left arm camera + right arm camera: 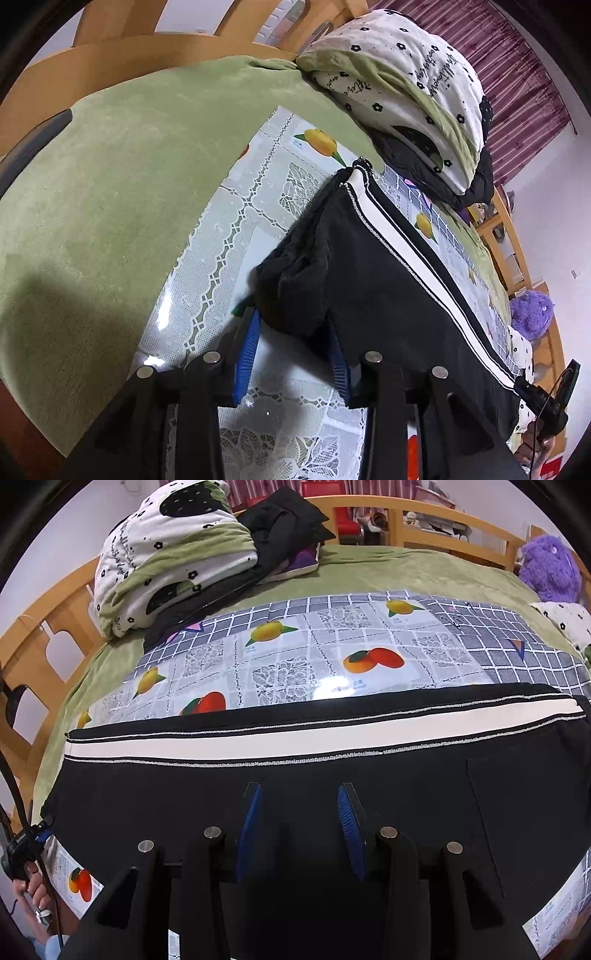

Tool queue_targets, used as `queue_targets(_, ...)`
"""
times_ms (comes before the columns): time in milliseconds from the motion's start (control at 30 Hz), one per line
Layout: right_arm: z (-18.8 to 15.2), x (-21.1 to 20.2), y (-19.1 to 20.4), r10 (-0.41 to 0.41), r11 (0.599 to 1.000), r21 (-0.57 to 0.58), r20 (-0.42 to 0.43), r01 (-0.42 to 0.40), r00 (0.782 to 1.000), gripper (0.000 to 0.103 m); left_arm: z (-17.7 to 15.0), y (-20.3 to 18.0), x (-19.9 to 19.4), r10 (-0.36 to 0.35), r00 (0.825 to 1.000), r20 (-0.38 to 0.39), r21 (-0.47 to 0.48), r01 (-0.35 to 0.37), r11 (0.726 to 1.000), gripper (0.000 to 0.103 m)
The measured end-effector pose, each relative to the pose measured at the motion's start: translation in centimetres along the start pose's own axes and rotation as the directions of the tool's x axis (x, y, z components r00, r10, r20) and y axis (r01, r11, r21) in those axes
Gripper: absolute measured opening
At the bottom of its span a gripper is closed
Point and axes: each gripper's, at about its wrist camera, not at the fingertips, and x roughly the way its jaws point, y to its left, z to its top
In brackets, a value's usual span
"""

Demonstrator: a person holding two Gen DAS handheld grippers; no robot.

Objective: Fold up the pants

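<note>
Black pants (pixel 295 786) with a white side stripe (pixel 314 734) lie flat across a fruit-print plastic cloth (pixel 280 664) on the bed. In the left wrist view the pants (pixel 388 280) run away to the right, and their bunched cuff end (pixel 295 266) sits between the blue pads of my left gripper (pixel 295 325), whose jaws stand apart around the fabric. My right gripper (pixel 299 794) is open just above the middle of the pants, blue pads (pixel 251 812) spread wide. The left gripper also shows at the left edge of the right wrist view (pixel 40 830).
A folded white and green quilt (pixel 166 557) and a black jacket (pixel 284 520) lie at the far side of the bed. A green blanket (pixel 110 184) covers the mattress inside a wooden bed frame (pixel 424 509). A purple plush toy (pixel 550 565) sits at the far right.
</note>
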Motion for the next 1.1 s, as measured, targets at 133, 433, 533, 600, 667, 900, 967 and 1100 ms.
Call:
queue_targets(133, 0.0, -0.1, 0.2, 0.002, 1.0, -0.005, 0.002, -0.002, 1.0, 0.042, 0.1, 0.0, 0.0, 0.003, 1.0, -0.006, 0.002, -0.003, 1.0, 0.036)
queue_targets(433, 0.0, -0.1, -0.3, 0.004, 1.0, 0.012, 0.001, -0.004, 1.0, 0.042, 0.1, -0.4, 0.0, 0.009, 1.0, -0.008, 0.013, -0.009, 1.0, 0.04)
queue_targets(533, 0.1, -0.1, -0.4, 0.004, 1.0, 0.015, 0.004, -0.004, 1.0, 0.042, 0.1, -0.7, 0.1, 0.01, 1.0, -0.009, 0.023, -0.01, 1.0, 0.047)
queue_targets(600, 0.1, -0.2, -0.5, 0.006, 1.0, 0.013, 0.006, -0.006, 1.0, 0.042, 0.0, -1.1, 0.2, 0.023, 1.0, -0.009, 0.037, -0.022, 0.999, 0.048)
queue_targets(667, 0.1, -0.4, -0.7, 0.004, 1.0, 0.012, 0.012, -0.005, 1.0, 0.042, 0.0, -1.5, 0.2, 0.042, 0.999, -0.01, 0.058, -0.041, 0.998, 0.049)
queue_targets(900, 0.0, -1.7, -2.7, -0.016, 0.999, 0.047, 0.038, 0.014, 0.999, 0.042, -0.2, -1.4, -0.5, 0.074, 0.997, 0.007, 0.063, -0.074, 0.995, 0.053)
queue_targets(967, -0.2, -1.9, -3.5, -0.022, 0.998, 0.064, 0.04, 0.019, 0.999, 0.042, -0.3, -1.0, -0.7, 0.066, 0.998, 0.015, 0.055, -0.066, 0.996, 0.053)
queue_targets(1100, -0.7, -2.2, -5.0, -0.031, 0.995, 0.095, 0.039, 0.027, 0.999, 0.042, -0.6, -0.3, -1.4, 0.049, 0.998, 0.034, 0.044, -0.051, 0.998, 0.053)
